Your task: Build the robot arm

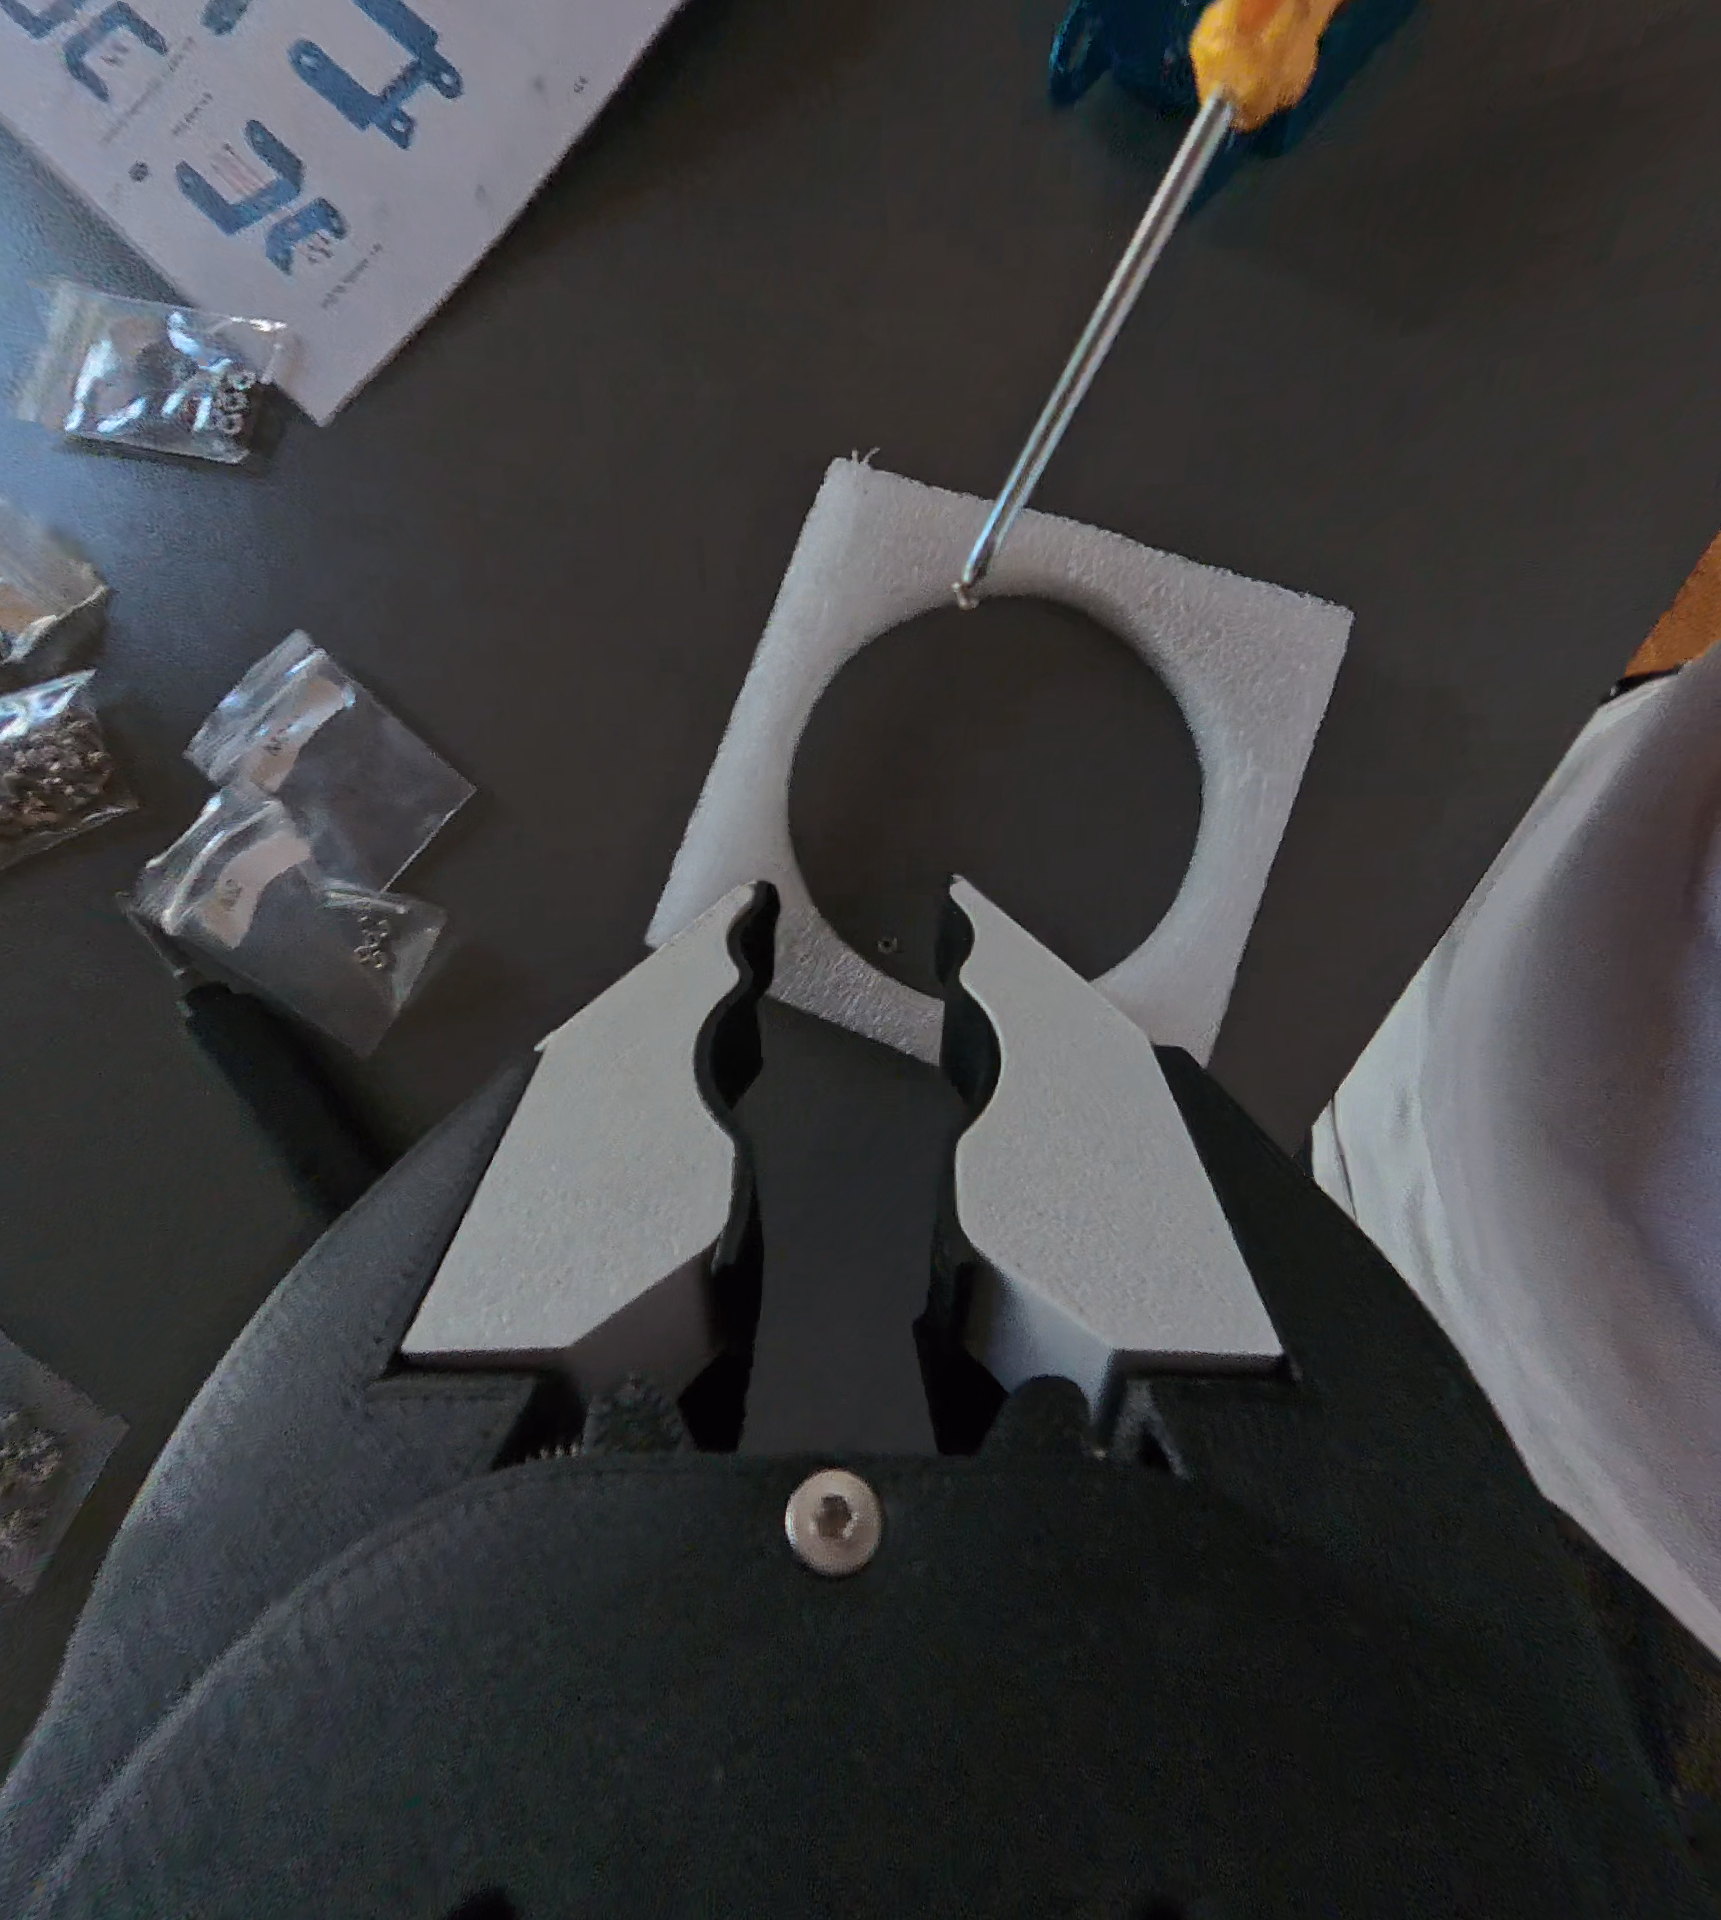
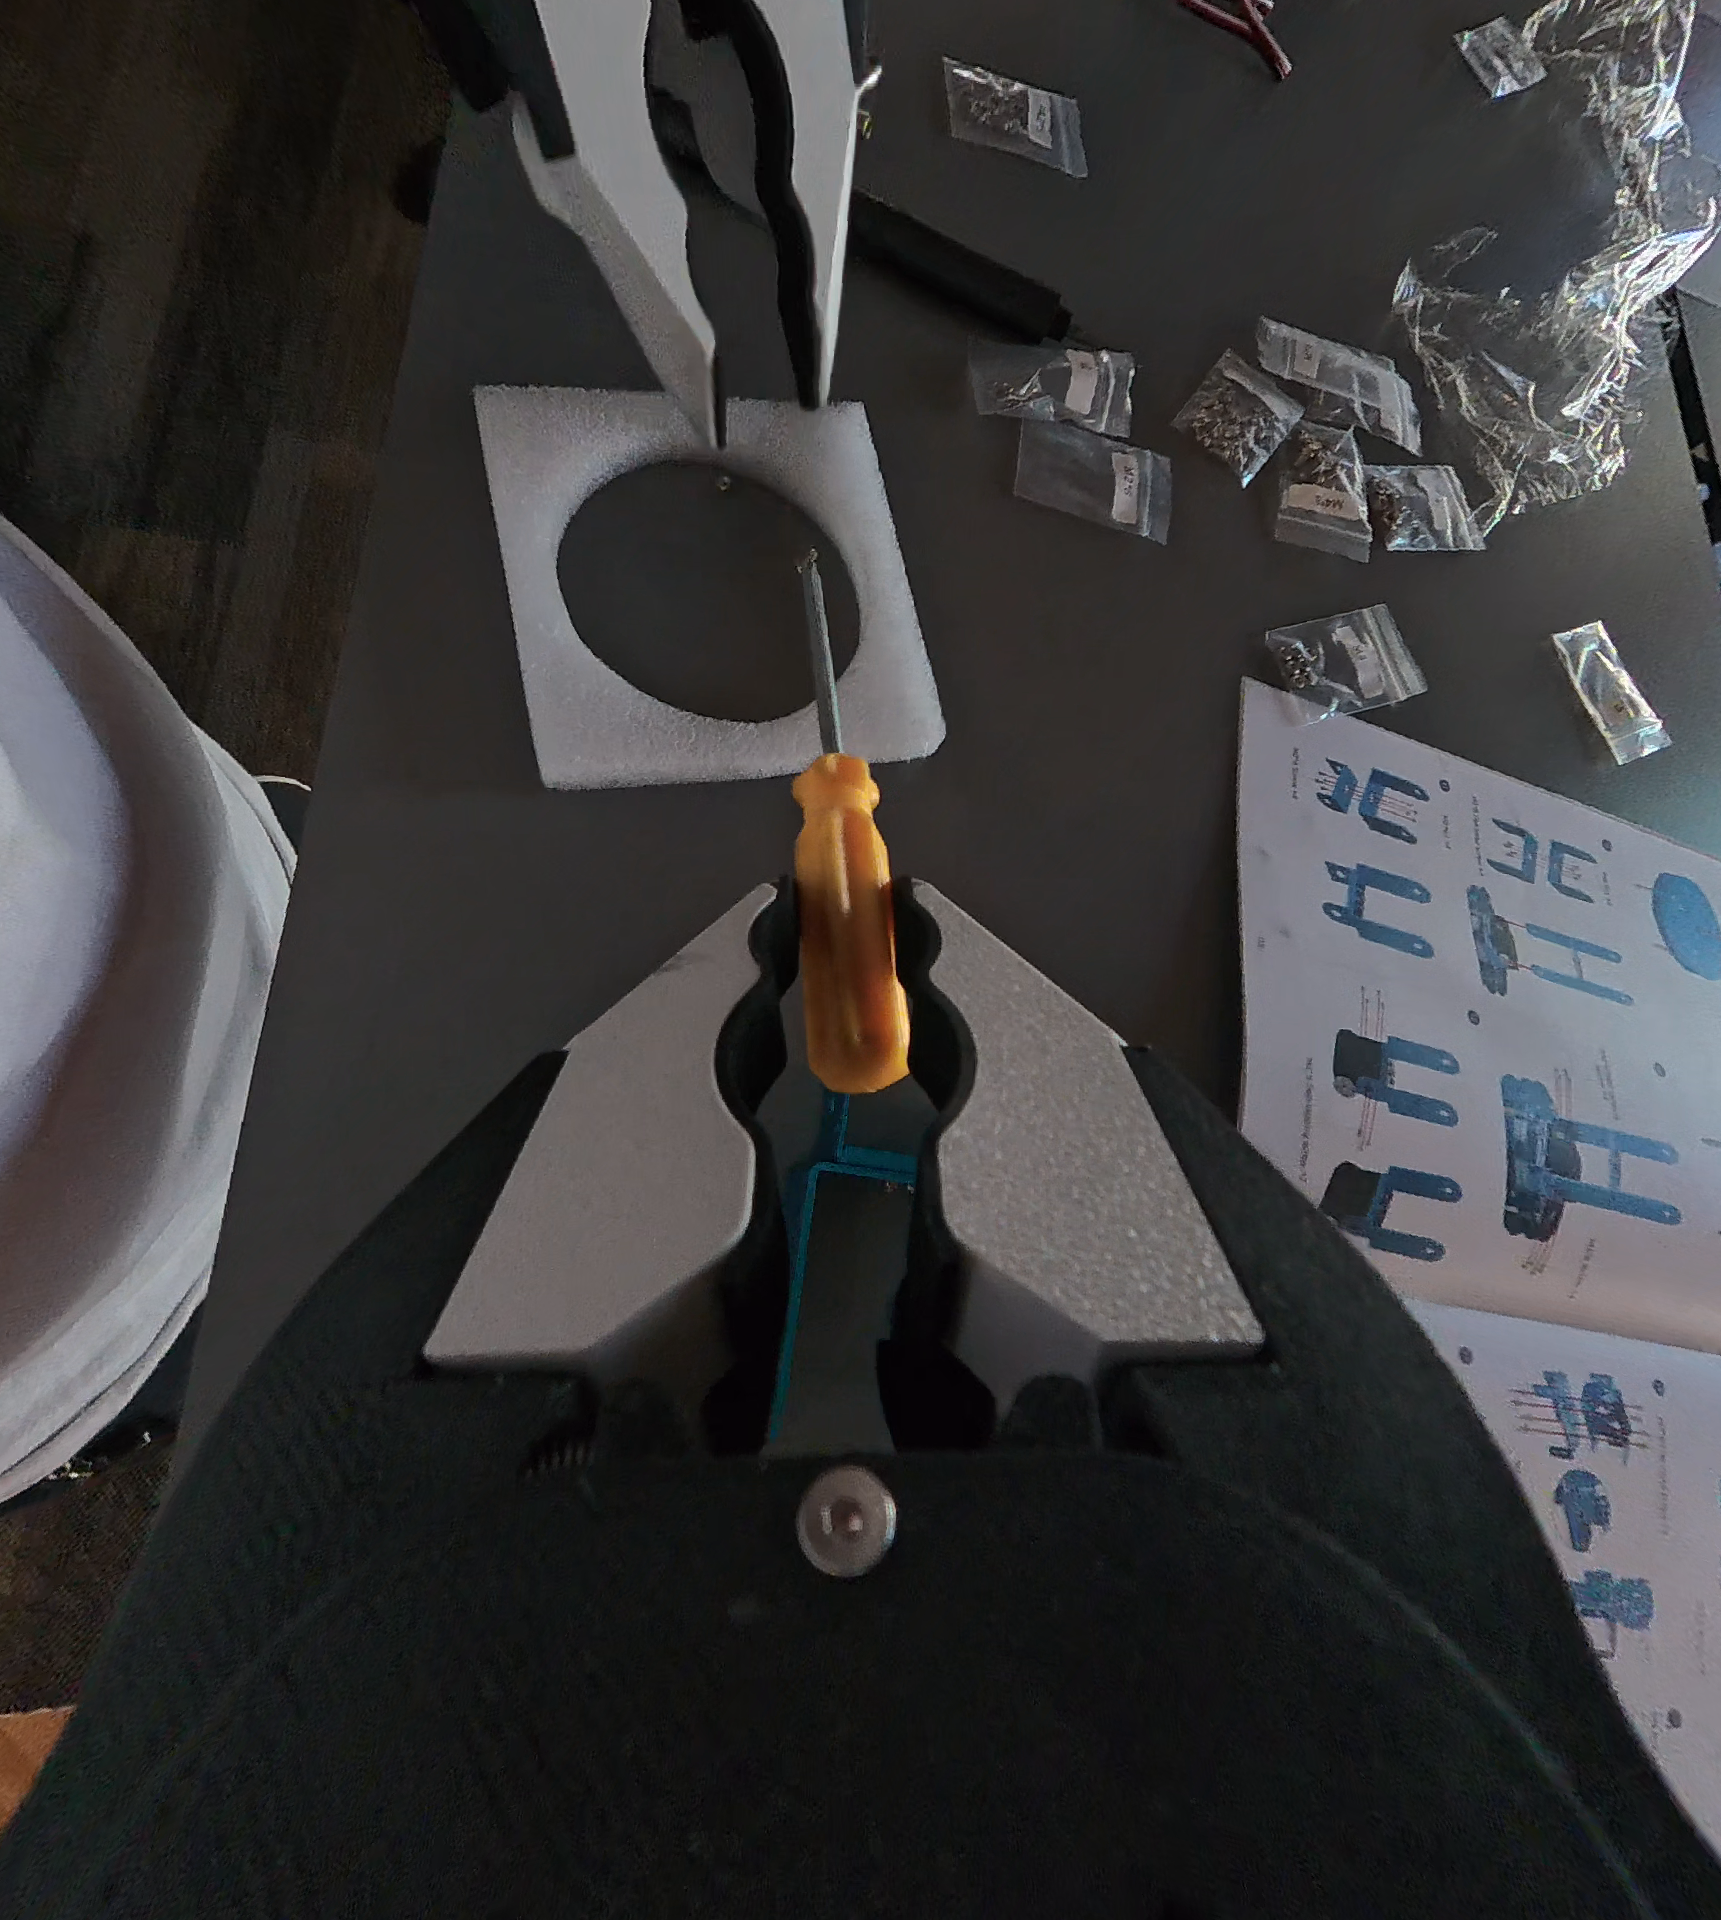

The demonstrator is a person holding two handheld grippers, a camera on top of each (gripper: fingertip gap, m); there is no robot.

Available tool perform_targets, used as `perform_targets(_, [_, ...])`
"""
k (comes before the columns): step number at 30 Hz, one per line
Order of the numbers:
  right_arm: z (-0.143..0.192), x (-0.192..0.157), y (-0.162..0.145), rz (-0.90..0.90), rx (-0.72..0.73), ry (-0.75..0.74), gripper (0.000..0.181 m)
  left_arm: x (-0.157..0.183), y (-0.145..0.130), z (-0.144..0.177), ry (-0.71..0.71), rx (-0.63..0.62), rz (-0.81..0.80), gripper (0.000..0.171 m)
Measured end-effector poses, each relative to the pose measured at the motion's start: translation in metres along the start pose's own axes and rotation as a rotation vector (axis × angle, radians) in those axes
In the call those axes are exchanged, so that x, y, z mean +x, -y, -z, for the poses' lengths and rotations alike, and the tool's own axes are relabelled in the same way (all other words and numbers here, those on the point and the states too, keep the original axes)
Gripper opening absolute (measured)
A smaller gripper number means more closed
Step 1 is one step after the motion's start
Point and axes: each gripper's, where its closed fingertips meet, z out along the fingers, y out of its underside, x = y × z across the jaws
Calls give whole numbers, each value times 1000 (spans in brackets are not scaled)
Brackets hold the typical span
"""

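Note:
A white foam square (image 1: 1240,717) with a round cut-out lies on the dark table; it also shows in the right wrist view (image 2: 731,748). My left gripper (image 1: 861,899) is open and empty, its tips over the foam's near edge, next to a tiny screw (image 1: 887,943) inside the cut-out. My right gripper (image 2: 840,894) is shut on the orange handle of a screwdriver (image 2: 848,935). The screwdriver's shaft (image 1: 1095,332) reaches to the far rim of the cut-out, with a small screw at its tip (image 2: 812,559). The left gripper (image 2: 768,410) shows at the top of the right wrist view.
Several small plastic bags of hardware (image 1: 316,790) lie left of the foam. A printed instruction sheet (image 2: 1521,1018) lies beside them, crumpled clear wrap (image 2: 1562,291) farther off. A blue metal part (image 2: 835,1174) sits under the right gripper. A person's white garment (image 1: 1614,1143) is at the table edge. One gripper's finger ends stand about 15 cm off the other's. The white foam square (image 1: 1240,717) is about 7 cm from my left fingertips. It is also in sight in the right wrist view (image 2: 573,686).

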Motion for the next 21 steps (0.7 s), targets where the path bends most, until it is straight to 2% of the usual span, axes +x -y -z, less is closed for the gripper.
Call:
perform_targets(3, [1, -2, -3, -46, 23, -14, 17, -17, 5, 23, 1, 105, 123, 28])
perform_targets(6, [-1, -7, -2, -112, 63, -24, 17, -16, 18, 38, -35, 228, 177, 27])
perform_targets(9, [-5, -10, 0, -172, 102, -41, 17, -2, 33, 33, -63, 320, 198, 27])
perform_targets(12, [-8, -12, 4, -224, 151, -43, 17, 6, 38, 17, -111, 353, 293, 23])
perform_targets(17, [-7, -13, 11, -244, 190, -41, 17, 14, 49, 13, -350, 456, 454, 15])
perform_targets(21, [-4, -14, 15, -241, 200, -34, 16, 11, 51, 17, -386, 479, 436, 13])
